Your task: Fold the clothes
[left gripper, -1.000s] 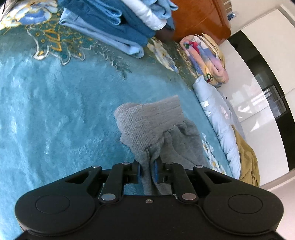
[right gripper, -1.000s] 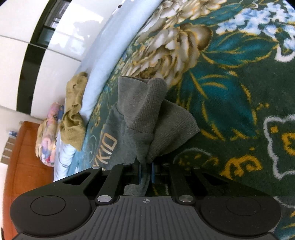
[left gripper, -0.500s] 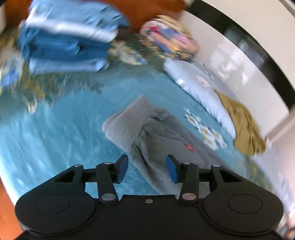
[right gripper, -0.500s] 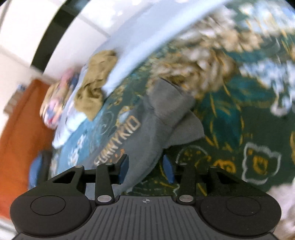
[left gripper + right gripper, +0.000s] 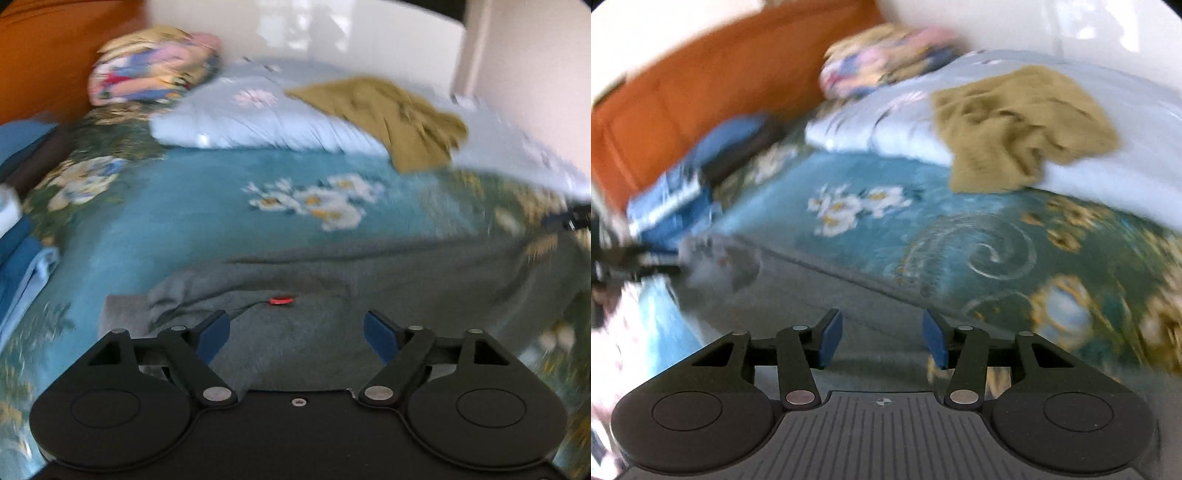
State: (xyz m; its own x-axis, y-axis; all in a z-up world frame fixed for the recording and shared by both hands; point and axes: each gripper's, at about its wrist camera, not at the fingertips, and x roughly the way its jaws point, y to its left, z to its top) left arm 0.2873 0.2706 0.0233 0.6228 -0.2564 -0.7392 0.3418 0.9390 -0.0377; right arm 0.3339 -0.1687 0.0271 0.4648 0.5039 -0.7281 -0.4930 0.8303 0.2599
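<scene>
clearly, both grippers were released, and each camera gave a different part of the scene. the left gripper (image 5: 295, 334) had its blue pads (image 5: 212, 336) spread wide apart with nothing between them, and it hung over the grey sweater (image 5: 332, 280), which lay spread out on the teal flowered blanket (image 5: 207, 206). only the left wrist view showed the small red tag (image 5: 280, 301) on the sweater, a bit ahead of the pads, and a folded-back grey part at the sweater's left end. the right gripper (image 5: 882, 341) was open too, with nothing between its pads, above the other end of the same sweater (image 5: 820, 295). only the right wrist view showed the swirl and gold flower pattern of the blanket (image 5: 997, 251) on the right side, and the stack of blue clothes (image 5: 676, 199) nearly whole beside the orange headboard (image 5: 713, 88); in the left view this stack (image 5: 18, 258) was cut off by the left edge. both views showed the pale blue quilt (image 5: 266, 122) at the far side, with an olive garment (image 5: 402, 122) lying crumpled on it, and a colourful rolled blanket (image 5: 151, 62) behind. both pictures were blurred, the right one mostly at its left edge.
</scene>
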